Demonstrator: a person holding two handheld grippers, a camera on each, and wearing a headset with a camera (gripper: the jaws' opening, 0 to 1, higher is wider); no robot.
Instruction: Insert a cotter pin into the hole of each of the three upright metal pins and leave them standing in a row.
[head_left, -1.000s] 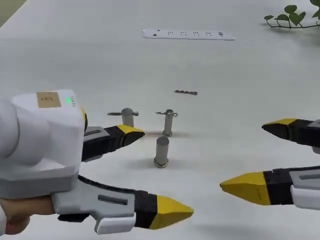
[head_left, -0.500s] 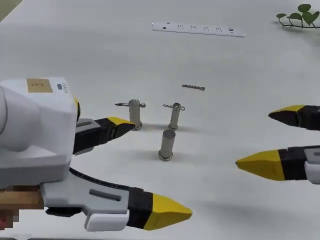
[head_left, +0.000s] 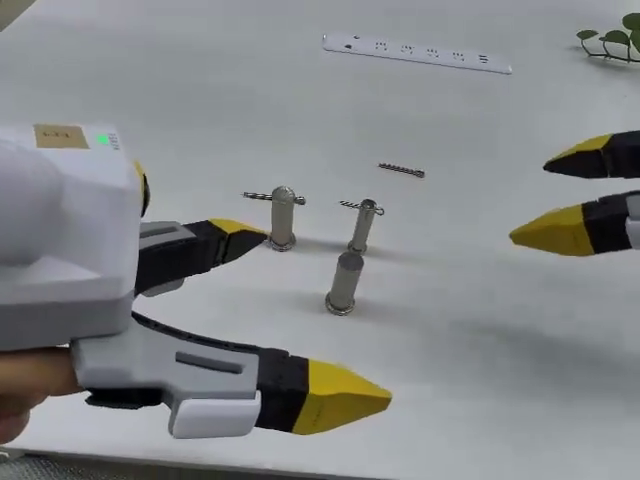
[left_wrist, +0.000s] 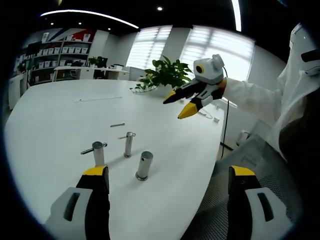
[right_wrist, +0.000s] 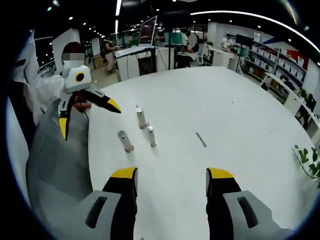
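1. The left gripper (left_wrist: 167, 172) has its fingers spread wide with nothing between them; the right gripper (head_left: 530, 200) is likewise parted and holds nothing
2. In the head view the left rear pin (head_left: 282, 218) stands just past the tip of the left gripper's upper finger, and the right rear pin (head_left: 362, 226) is close beside it
3. The front pin (head_left: 345, 283) stands nearer, in line with the gap between the left gripper's fingers and beyond their tips
4. Thin wire fitted cotter pins (head_left: 258, 197) cross the tops of both rear pins, sticking out sideways
5. A loose cotter pin (head_left: 401, 171) lies flat beyond the three pins; in the right gripper view it is ahead of the gap, nearer the right finger
6. Well beyond all the fingertips lie a white power strip (head_left: 417, 53) and a leafy plant (head_left: 610, 42); nothing stands between the fingers and the pins
7. The table (head_left: 200, 100) is white, smooth and matt, with a rounded edge; around it is an office with shelves, desks, blinds and ceiling lights
8. The pins are dull grey metal cylinders with flared feet; the fingers are black with yellow pointed tips
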